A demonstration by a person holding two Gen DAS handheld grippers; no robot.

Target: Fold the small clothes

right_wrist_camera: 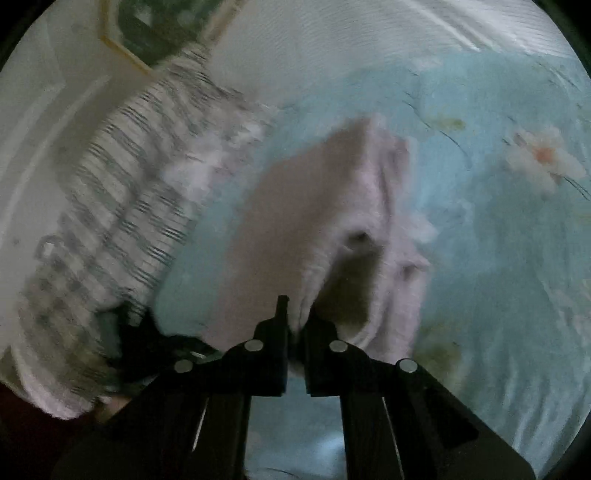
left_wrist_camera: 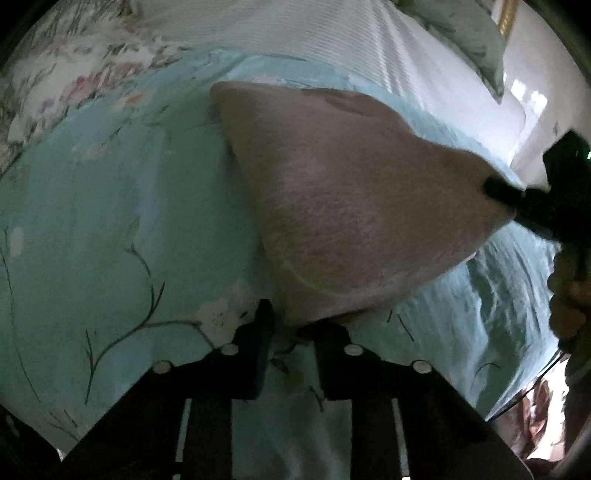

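Note:
A small pale pink garment [left_wrist_camera: 332,192] hangs stretched above a light blue floral bedspread [left_wrist_camera: 110,221]. In the left wrist view its near corner runs down between the fingers of my left gripper [left_wrist_camera: 299,332], which is shut on it. Its right corner is pinched by my right gripper [left_wrist_camera: 498,192], which reaches in from the right edge. In the right wrist view the same garment [right_wrist_camera: 314,206] bunches into folds and leads into my right gripper [right_wrist_camera: 297,328], whose jaws stand almost together with the cloth between them.
A heap of striped and checked clothes [right_wrist_camera: 140,177] lies left of the garment on the bedspread [right_wrist_camera: 498,240]. A white ribbed sheet [left_wrist_camera: 332,33] and a green pillow [left_wrist_camera: 469,33] lie beyond. A person's hand [left_wrist_camera: 569,295] holds the right gripper's handle.

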